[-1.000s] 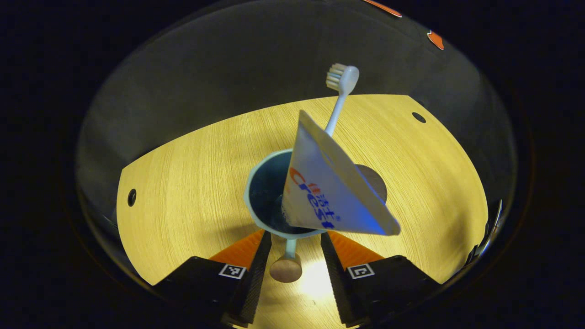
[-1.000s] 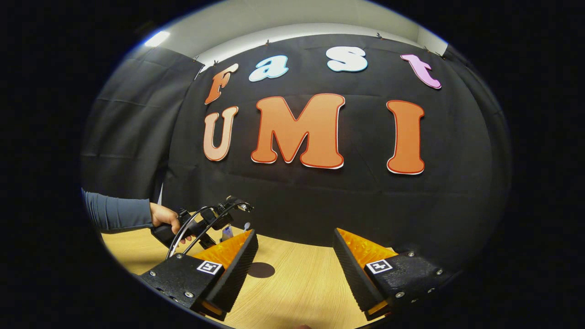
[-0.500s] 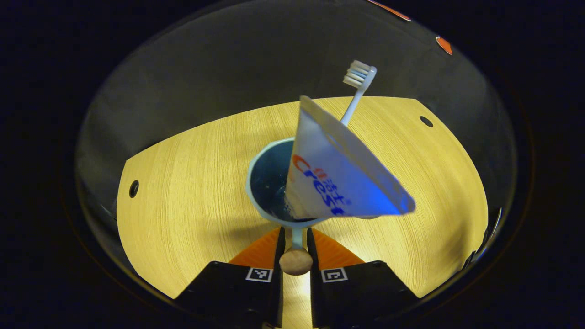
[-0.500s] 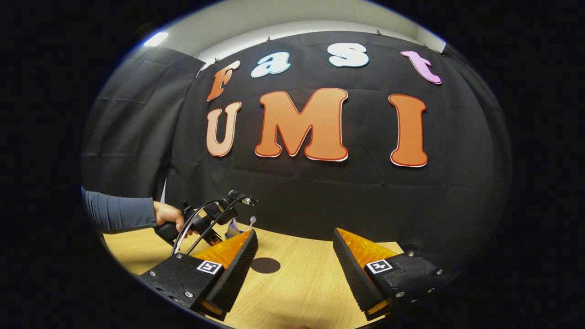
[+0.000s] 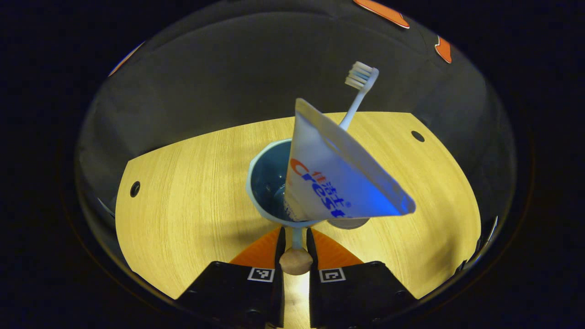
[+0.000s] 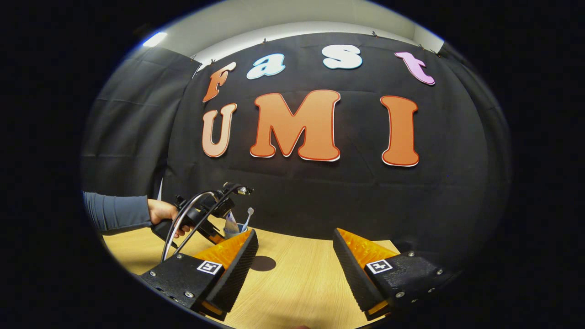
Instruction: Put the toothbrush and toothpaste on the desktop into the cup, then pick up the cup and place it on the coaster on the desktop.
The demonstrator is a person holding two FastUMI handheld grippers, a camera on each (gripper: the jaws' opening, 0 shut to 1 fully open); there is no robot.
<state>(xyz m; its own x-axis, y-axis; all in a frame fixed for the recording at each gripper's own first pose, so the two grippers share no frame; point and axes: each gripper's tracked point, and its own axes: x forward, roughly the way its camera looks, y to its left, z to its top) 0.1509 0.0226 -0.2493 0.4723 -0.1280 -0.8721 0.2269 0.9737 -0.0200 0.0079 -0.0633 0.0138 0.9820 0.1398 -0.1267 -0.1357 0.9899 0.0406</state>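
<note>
The left gripper (image 5: 295,237) clamps the handle of the cup (image 5: 269,183), holding toothbrush (image 5: 358,87) and toothpaste (image 5: 338,178), above the table's (image 5: 183,183) middle beside the coaster (image 6: 264,263); the right gripper (image 6: 295,260) gapes wide, holding nothing.

Ahead of my left fingers, the cup (image 5: 267,183) is pale blue outside, darker blue within. The toothpaste (image 5: 336,180) is white and blue with red and blue lettering. The toothbrush (image 5: 358,89) is pale blue, white-bristled. The desktop (image 5: 192,192) is light woodgrain; the coaster (image 6: 263,263) between my right fingers is dark brown.
</note>
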